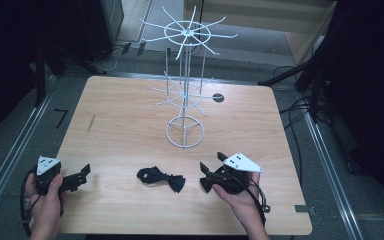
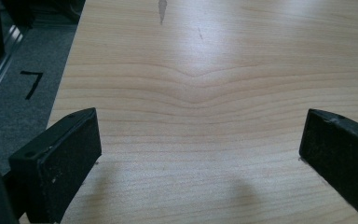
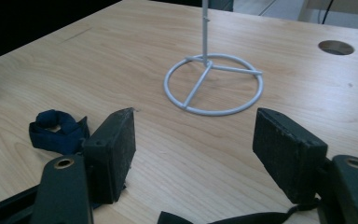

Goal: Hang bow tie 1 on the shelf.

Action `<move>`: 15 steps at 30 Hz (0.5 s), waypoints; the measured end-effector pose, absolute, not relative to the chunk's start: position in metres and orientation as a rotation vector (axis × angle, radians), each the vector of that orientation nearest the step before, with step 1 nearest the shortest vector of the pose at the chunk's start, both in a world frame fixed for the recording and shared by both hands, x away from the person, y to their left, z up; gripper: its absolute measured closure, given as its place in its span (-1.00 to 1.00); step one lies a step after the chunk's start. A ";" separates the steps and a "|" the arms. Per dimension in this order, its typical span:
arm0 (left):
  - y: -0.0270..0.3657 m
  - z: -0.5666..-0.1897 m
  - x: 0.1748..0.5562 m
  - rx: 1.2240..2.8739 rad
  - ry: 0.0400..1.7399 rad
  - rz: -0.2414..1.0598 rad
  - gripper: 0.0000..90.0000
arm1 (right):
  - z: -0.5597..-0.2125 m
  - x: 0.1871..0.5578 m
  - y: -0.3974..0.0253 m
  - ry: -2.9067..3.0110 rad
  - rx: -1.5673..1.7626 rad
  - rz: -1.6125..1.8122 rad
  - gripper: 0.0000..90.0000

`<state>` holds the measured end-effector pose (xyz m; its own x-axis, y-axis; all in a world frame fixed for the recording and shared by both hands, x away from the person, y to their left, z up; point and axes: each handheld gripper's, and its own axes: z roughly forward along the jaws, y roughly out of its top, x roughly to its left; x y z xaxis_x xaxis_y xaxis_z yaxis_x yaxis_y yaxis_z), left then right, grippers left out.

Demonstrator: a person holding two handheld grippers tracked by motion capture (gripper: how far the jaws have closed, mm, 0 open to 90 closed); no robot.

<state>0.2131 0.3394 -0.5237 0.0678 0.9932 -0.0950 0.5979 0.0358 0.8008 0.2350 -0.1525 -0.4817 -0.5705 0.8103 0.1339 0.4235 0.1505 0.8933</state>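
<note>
Jaws of the right gripper (image 1: 211, 170) stand wide apart with nothing between them, low and right of centre in the high view. The left gripper (image 1: 83, 173) sits at the lower left of that view, also wide open and empty, over bare wood of the table (image 1: 120, 125). Between both grippers, in the lower middle, lies the dark fabric band (image 1: 161, 178), flat on the table. Its long axis runs almost left to right, slightly downward toward the right end. That right end lies near the right gripper, so the right hand is clearly the nearer one; I judge it should reach leftward. Behind, in the upper centre, the white wire rack (image 1: 184, 75) stands with empty hooks.
</note>
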 end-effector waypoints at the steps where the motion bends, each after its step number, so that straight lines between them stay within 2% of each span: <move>1: 0.339 -0.524 0.213 1.644 1.611 0.712 -1.00 | -0.482 0.235 -0.151 2.061 1.179 1.397 -0.30; 8: 0.340 -0.524 0.214 1.640 1.616 0.712 -1.00 | -0.485 0.236 -0.141 2.074 1.167 1.411 -0.28; 15: 0.341 -0.524 0.215 1.635 1.614 0.713 -1.00 | -0.492 0.239 -0.127 2.127 1.153 1.420 -0.14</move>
